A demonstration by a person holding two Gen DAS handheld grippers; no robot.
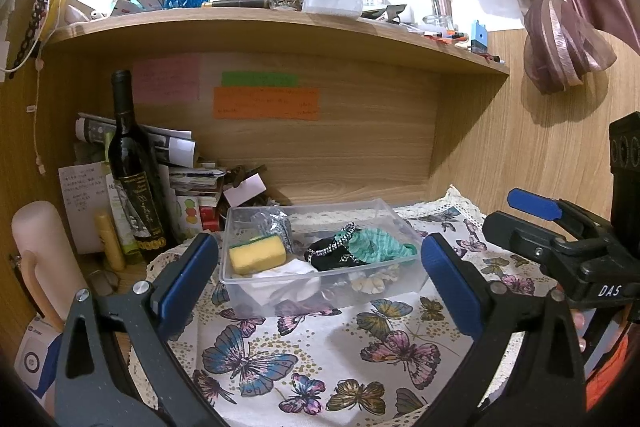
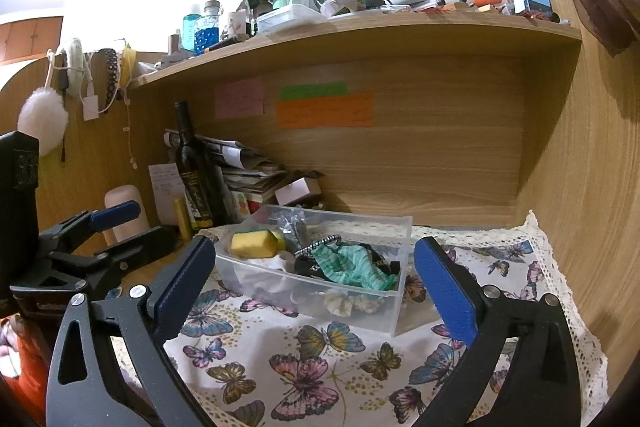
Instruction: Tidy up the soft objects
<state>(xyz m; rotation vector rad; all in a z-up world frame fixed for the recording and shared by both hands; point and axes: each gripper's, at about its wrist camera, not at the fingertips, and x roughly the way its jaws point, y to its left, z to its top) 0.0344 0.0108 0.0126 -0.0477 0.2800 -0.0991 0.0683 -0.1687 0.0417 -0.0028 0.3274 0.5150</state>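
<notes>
A clear plastic box (image 1: 360, 291) (image 2: 402, 301) stands on a butterfly-print cloth (image 1: 320, 359) (image 2: 320, 367). In it lie a yellow sponge (image 1: 256, 254) (image 2: 254, 243), a teal striped cloth (image 1: 378, 247) (image 2: 352, 267), a black piece with silver trim (image 1: 332, 255) (image 2: 316, 247), white cloth (image 1: 288, 269) and a cream scrunchie (image 1: 374, 281) (image 2: 346, 301). My left gripper (image 1: 320, 279) is open and empty, in front of the box. My right gripper (image 2: 312, 287) is open and empty, also in front of it. The right gripper shows at the right of the left wrist view (image 1: 560, 227).
A dark wine bottle (image 1: 134, 171) (image 2: 194, 167), stacked papers (image 1: 176, 151) and small boxes stand back left. A wooden shelf (image 1: 280, 27) (image 2: 360, 31) overhead carries several bottles and jars. Wooden walls close the back and right. A curtain (image 1: 568, 19) hangs at right.
</notes>
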